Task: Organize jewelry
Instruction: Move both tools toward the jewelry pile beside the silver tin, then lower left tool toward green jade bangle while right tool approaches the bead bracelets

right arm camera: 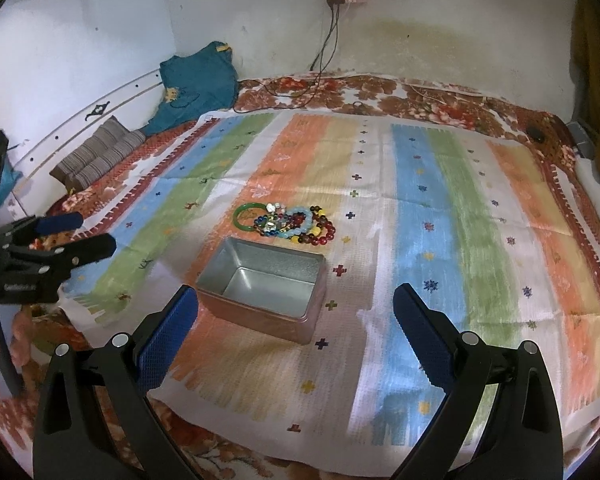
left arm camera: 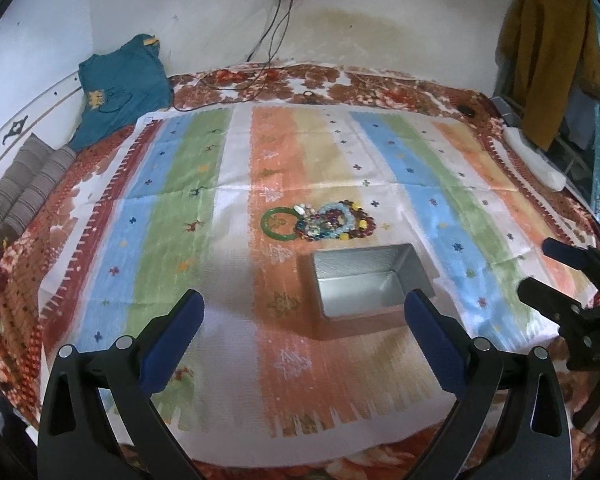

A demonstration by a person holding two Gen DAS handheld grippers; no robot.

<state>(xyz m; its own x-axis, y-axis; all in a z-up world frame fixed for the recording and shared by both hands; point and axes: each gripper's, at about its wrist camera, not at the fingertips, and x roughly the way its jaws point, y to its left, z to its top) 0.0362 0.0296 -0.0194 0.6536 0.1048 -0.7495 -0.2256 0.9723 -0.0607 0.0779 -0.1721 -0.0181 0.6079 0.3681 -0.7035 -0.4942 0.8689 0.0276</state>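
A pile of bead bracelets (left arm camera: 332, 222) (right arm camera: 300, 226) lies on the striped cloth, with a green bangle (left arm camera: 278, 222) (right arm camera: 247, 216) at its left edge. An open, empty metal tin (left arm camera: 370, 284) (right arm camera: 264, 292) sits just in front of the pile. My left gripper (left arm camera: 304, 312) (right arm camera: 76, 232) is open and empty, held above the cloth short of the tin. My right gripper (right arm camera: 296, 312) (left arm camera: 540, 266) is open and empty, to the right of the tin and well short of the pile.
The striped cloth (left arm camera: 180, 208) covers a floral bedspread (left arm camera: 16, 292). A teal garment (left arm camera: 120, 88) and striped cushions (left arm camera: 24, 188) lie at the back left. Cables (left arm camera: 276, 28) hang from a wall socket. Clothes (left arm camera: 552, 52) hang at the right.
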